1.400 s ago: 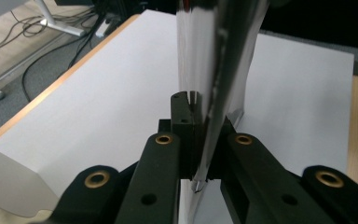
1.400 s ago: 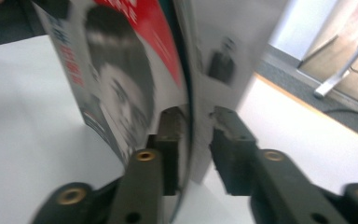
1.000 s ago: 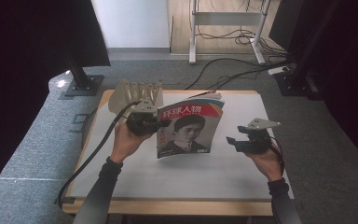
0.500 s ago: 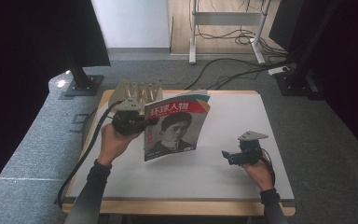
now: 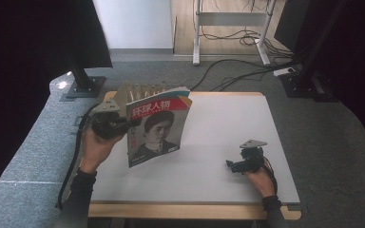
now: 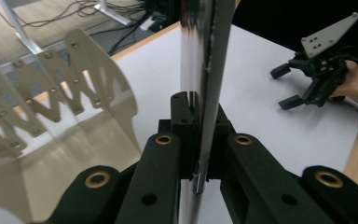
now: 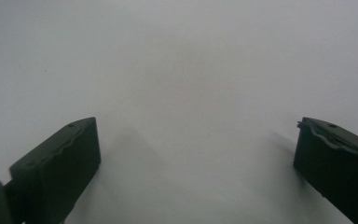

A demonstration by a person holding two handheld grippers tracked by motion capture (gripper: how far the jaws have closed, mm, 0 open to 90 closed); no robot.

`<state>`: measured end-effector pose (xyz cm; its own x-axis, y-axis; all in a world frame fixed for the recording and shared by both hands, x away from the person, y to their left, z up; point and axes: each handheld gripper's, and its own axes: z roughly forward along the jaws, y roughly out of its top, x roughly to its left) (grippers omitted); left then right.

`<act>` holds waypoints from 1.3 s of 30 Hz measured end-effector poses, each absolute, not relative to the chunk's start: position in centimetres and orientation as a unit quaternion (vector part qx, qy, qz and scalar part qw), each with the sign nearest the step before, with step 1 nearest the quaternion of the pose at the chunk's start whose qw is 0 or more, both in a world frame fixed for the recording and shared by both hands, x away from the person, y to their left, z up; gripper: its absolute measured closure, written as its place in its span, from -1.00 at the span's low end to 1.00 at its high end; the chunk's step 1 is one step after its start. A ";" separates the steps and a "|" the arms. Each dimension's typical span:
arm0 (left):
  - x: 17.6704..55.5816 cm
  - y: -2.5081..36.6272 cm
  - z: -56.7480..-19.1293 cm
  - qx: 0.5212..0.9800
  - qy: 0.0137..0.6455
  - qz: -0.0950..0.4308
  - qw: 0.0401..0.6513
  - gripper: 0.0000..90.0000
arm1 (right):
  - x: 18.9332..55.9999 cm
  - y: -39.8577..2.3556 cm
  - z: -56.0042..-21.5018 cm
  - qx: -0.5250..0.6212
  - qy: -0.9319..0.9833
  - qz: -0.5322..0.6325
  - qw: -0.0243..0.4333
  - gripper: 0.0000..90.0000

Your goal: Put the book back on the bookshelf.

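Far left: rack [image 5: 138, 91] with slotted dividers, standing at the table's [image 5: 218, 156] back left corner. Just beside it, left claw [image 5: 116, 124] pinching the magazine [image 5: 157, 126] by its edge, cover upright and lifted off the table, close to the rack. Seen from that claw's view: jaws pressed together on the thin glossy edge [image 6: 200, 93], rack [image 6: 70, 84] just to one side. Far right: right claw [image 5: 240, 164] low near the table's front, well apart, jaws spread and holding nothing, having just been opening. Step in hand, likely: carrying the magazine to the rack. Next: line the edge up with a slot, keep it vertical, slide in.
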<state>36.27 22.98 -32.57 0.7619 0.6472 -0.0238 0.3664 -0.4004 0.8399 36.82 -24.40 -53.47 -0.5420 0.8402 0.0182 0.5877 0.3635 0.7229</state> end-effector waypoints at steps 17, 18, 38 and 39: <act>34.7 29.6 -30.7 0.780 0.397 0.201 0.440 0.93 | 36.9 -24.4 -53.6 0.444 0.806 0.346 0.185 -0.98; 34.6 30.1 -30.7 0.777 0.402 0.205 0.440 0.93 | 36.9 -24.4 -53.6 0.444 0.806 0.346 0.185 -0.98; 39.1 32.8 -30.6 0.727 0.466 0.250 0.438 0.93 | 36.9 -24.4 -53.6 0.444 0.806 0.346 0.184 -0.98; 39.5 32.7 -30.8 0.725 0.468 0.254 0.436 0.93 | 36.8 -24.4 -53.6 0.444 0.806 0.346 0.184 -0.98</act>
<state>39.48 32.65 -30.76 0.4325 0.9008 -0.0402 0.4571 -0.1806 0.8709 36.85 -24.37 -53.60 -0.5375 0.8432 0.0112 0.5889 0.3659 0.7206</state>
